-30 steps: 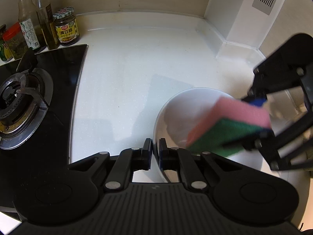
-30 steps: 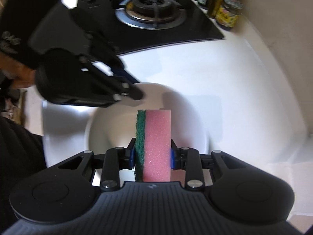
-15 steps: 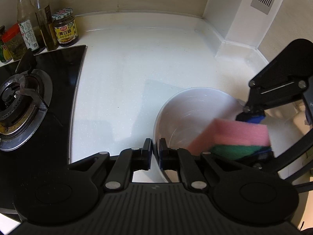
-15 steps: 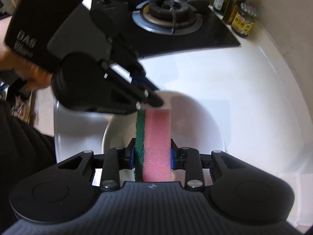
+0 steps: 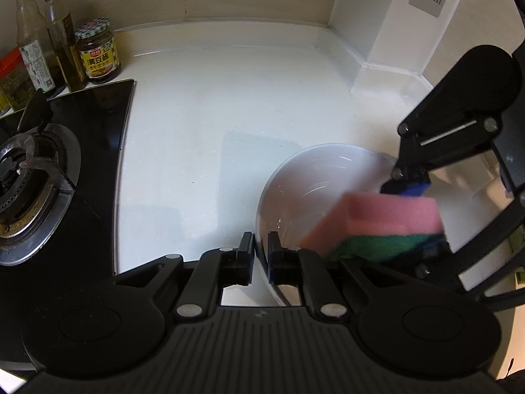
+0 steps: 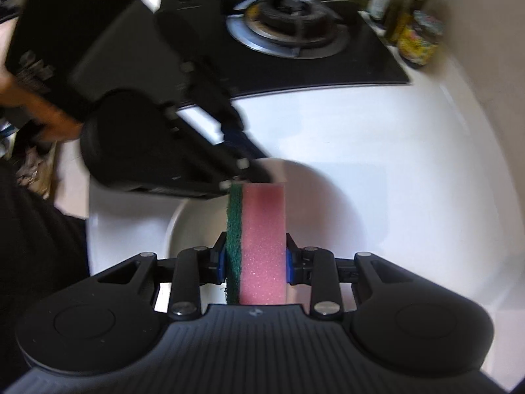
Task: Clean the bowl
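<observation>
The white bowl (image 5: 315, 190) stands on the white surface (image 5: 210, 124), at about 3 o'clock from the gas burner (image 5: 26, 184) in the left wrist view. Its near rim is pinched by the left claw (image 5: 261, 256), one finger outside the wall and one inside; those jaws have just been opening slightly, yet the rim is seen between them and the pads appear to press on it. The pink-and-green sponge (image 6: 257, 246) is gripped firmly by the right claw (image 6: 256, 262), green scouring face toward 9 o'clock in the right wrist view, its far end reaching into the bowl. The step in hand is judged to be the scrubbing of the inner wall, with the bowl steadied by the other claw. For the next move, the sponge would need to be swept round the inside while pressed against the wall, and the rim hold kept tight enough that the bowl is not tipped or dragged.
</observation>
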Demonstrator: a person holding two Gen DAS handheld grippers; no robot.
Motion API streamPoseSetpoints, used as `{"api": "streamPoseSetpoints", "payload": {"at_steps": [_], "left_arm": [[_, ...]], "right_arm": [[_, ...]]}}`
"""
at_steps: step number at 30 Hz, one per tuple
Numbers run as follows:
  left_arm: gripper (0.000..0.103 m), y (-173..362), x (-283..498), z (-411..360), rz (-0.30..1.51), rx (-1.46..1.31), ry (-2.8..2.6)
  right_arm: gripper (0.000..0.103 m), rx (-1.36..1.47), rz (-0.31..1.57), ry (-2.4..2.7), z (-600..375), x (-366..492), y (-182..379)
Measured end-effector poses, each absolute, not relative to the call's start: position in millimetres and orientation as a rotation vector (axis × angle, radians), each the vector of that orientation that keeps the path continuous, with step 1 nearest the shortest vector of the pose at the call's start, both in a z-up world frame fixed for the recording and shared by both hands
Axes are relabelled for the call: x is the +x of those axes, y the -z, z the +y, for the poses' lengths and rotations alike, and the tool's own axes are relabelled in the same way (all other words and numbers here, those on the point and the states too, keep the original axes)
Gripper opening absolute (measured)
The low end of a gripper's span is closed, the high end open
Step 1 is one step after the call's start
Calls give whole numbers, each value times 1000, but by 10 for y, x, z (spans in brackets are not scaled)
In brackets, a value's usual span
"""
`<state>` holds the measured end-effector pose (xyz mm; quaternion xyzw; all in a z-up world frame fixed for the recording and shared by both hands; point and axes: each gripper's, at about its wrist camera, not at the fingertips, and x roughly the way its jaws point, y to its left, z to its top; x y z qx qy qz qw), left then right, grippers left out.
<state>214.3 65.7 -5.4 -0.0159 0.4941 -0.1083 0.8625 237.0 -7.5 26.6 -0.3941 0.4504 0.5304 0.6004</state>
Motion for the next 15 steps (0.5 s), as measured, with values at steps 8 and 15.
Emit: {"api": "streamPoseSetpoints", "payload": {"at_steps": [8, 15], "left_arm": [[6, 62, 2143, 642, 1040, -11, 255], [6, 63, 2146, 646, 1041, -9, 266]], "right_arm": [[27, -1021, 1023, -1205, -92, 2463, -250], [27, -1033, 1010, -1339, -52, 2361, -226]]}}
